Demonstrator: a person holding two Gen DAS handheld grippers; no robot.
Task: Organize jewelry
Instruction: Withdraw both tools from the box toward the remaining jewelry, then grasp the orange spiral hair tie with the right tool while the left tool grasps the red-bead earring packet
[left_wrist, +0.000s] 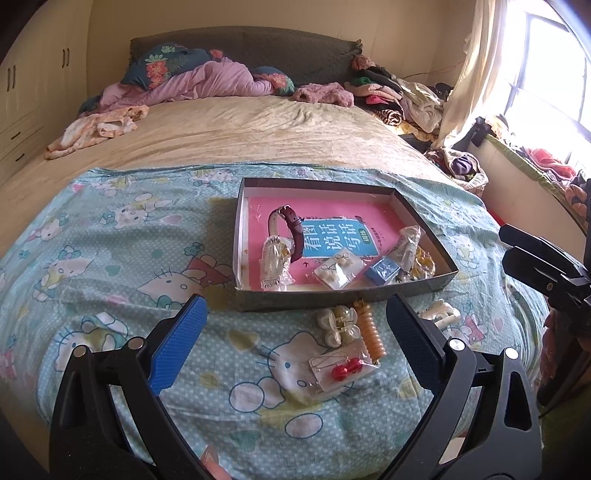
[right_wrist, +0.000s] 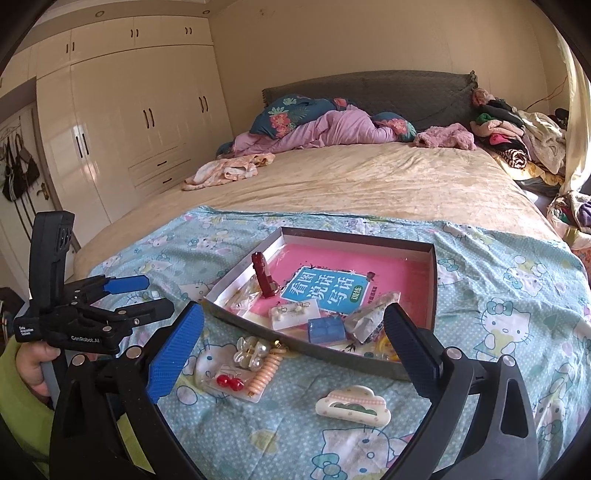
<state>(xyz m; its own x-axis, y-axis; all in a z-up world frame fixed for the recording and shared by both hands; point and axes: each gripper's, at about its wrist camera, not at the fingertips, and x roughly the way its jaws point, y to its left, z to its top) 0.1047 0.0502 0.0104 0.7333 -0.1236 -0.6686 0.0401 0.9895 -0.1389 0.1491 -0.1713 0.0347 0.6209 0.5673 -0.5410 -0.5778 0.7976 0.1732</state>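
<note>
A shallow dark box (left_wrist: 421, 286) (right_wrist: 306, 347) with a pink book inside lies on a Hello Kitty cloth. It holds a maroon-strapped watch (left_wrist: 293, 230) (right_wrist: 264, 278), bagged earrings (left_wrist: 338, 271) and a small blue box (left_wrist: 382, 273) (right_wrist: 327, 328). In front of it lie a pearl hair clip (left_wrist: 338, 325) (right_wrist: 251, 352), an orange spiral tie (left_wrist: 371, 334) (right_wrist: 264, 376), a packet with red beads (left_wrist: 345, 371) (right_wrist: 229, 382) and a white cloud clip (right_wrist: 352, 406). My left gripper (left_wrist: 295, 343) is open above these. My right gripper (right_wrist: 295, 354) is open over the cloud clip.
The cloth (left_wrist: 110, 258) covers the foot of a beige bed (left_wrist: 240, 129). Pillows and clothes pile at the headboard and right side (left_wrist: 399, 96). White wardrobes (right_wrist: 129, 110) stand at the left. The left gripper also shows in the right wrist view (right_wrist: 147, 295).
</note>
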